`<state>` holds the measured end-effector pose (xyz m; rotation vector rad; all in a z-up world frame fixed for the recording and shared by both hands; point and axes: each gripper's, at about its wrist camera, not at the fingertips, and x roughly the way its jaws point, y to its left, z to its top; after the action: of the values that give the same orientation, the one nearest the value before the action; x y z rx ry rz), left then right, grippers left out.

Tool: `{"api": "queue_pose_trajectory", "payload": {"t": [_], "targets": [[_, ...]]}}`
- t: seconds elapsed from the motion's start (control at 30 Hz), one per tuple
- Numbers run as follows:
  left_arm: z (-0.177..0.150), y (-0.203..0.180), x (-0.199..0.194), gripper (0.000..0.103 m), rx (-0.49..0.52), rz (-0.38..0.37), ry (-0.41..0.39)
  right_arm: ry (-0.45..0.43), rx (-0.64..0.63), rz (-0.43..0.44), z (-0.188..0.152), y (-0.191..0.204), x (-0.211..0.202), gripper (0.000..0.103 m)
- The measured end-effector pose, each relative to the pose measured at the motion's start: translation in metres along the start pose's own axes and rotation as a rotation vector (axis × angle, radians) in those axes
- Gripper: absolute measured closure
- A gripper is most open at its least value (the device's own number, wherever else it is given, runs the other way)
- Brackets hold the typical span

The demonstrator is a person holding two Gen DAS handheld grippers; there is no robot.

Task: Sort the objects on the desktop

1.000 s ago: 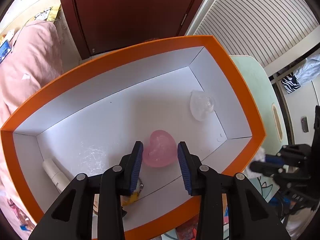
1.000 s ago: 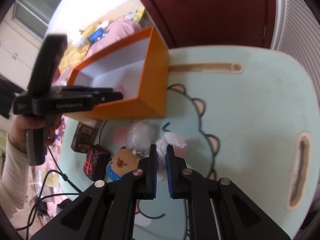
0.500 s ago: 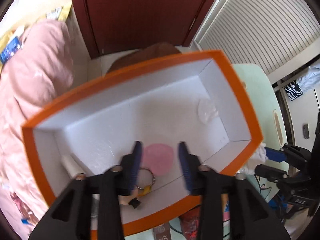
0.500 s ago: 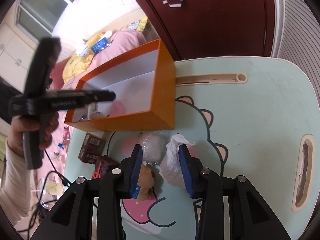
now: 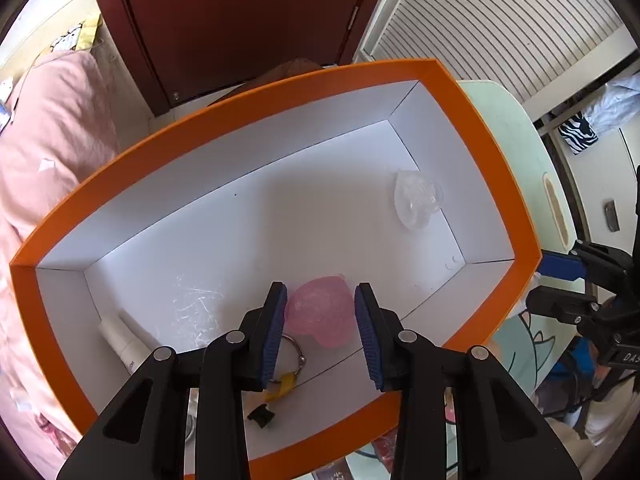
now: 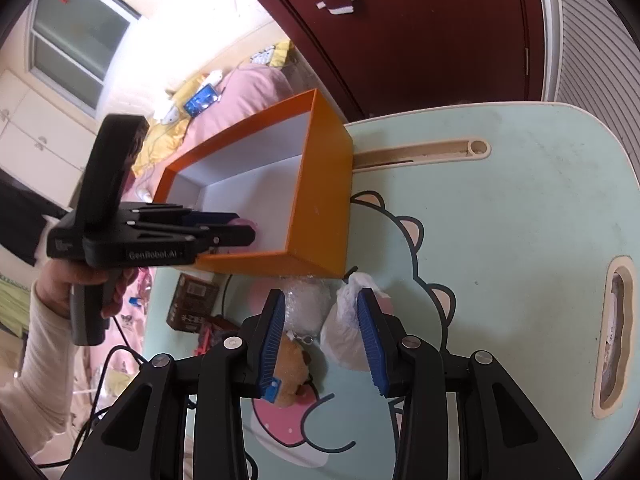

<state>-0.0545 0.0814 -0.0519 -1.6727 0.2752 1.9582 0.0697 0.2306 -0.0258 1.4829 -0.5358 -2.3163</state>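
An orange box [image 5: 492,148] with a white inside stands on the table's left end; it also shows in the right wrist view [image 6: 324,196]. Inside lie a pink heart-shaped piece [image 5: 322,316], a clear plastic piece [image 5: 416,202], a white tube [image 5: 120,340] and a key ring [image 5: 294,354]. My left gripper [image 5: 320,332] is open and empty above the pink piece. My right gripper [image 6: 322,340] is open over the table, with a white crumpled bag [image 6: 344,336] lying between its fingers, a bubble-wrap ball [image 6: 308,300] and a brown plush keychain [image 6: 290,368] beside it.
The pale green table [image 6: 520,240] has a cartoon print, a pen groove [image 6: 420,150] at the back and a handle slot [image 6: 616,336] on the right. A brown packet [image 6: 192,304] and a dark red item [image 6: 212,330] lie left of the plush. A pink bed [image 5: 44,152] is beyond the box.
My right gripper opened and let go of the white bag, which now lies on the table. My left gripper stayed open above the pink piece, its view shifting slightly.
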Motion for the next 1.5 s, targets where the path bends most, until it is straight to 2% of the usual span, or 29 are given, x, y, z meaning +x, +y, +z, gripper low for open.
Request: {"api": "queue_pose_trajectory", "payload": {"t": [0.07, 0.13, 0.23, 0.3, 0.43, 0.5, 0.57, 0.67, 0.8, 0.83, 1.07, 1.2, 1.3, 1.43, 1.5], "targets": [[0.001, 0.003, -0.006, 0.074, -0.014, -0.004, -0.028, -0.004, -0.003, -0.004, 0.001, 0.001, 0.000, 0.066], [0.002, 0.006, -0.017, 0.087, -0.032, -0.022, -0.061, -0.007, -0.005, -0.003, 0.001, 0.001, -0.002, 0.066], [0.002, 0.011, -0.033, 0.089, -0.036, -0.023, -0.102, -0.011, -0.007, 0.001, 0.002, 0.002, -0.004, 0.066], [0.004, 0.014, -0.035, 0.100, -0.049, -0.032, -0.105, -0.012, -0.009, 0.003, 0.002, 0.002, -0.005, 0.066], [0.004, 0.020, -0.035, 0.100, -0.063, -0.035, -0.108, -0.013, -0.009, 0.005, 0.002, 0.003, -0.005, 0.066], [0.004, 0.016, -0.033, 0.100, -0.059, -0.060, -0.097, -0.013, -0.006, 0.008, 0.002, 0.002, -0.005, 0.066], [0.004, 0.013, -0.032, 0.096, -0.061, -0.056, -0.107, -0.013, -0.004, 0.014, 0.001, 0.002, -0.006, 0.066], [0.005, 0.008, -0.023, 0.070, -0.067, -0.042, -0.091, -0.009, 0.000, 0.018, 0.001, 0.000, -0.005, 0.066], [0.006, 0.001, -0.001, 0.069, -0.046, 0.036, -0.044, -0.006, 0.008, 0.024, 0.000, -0.003, -0.005, 0.066], [0.005, 0.000, 0.003, 0.069, -0.040, 0.029, -0.034, -0.006, 0.011, 0.025, 0.000, -0.003, -0.005, 0.066], [0.006, -0.003, 0.005, 0.070, 0.001, 0.049, -0.043, -0.006, 0.027, 0.036, 0.000, -0.007, -0.007, 0.066], [0.010, -0.001, 0.004, 0.067, -0.014, 0.081, -0.086, -0.005, 0.036, 0.041, -0.001, -0.009, -0.007, 0.066], [0.014, -0.001, 0.009, 0.061, -0.015, 0.077, -0.059, -0.001, 0.039, 0.044, -0.001, -0.010, -0.006, 0.066], [0.018, -0.007, 0.010, 0.042, -0.014, 0.060, -0.047, 0.004, 0.043, 0.047, -0.002, -0.011, -0.004, 0.066], [0.020, -0.009, 0.010, 0.042, -0.026, 0.065, -0.042, 0.007, 0.045, 0.049, -0.003, -0.011, -0.003, 0.066]]}}
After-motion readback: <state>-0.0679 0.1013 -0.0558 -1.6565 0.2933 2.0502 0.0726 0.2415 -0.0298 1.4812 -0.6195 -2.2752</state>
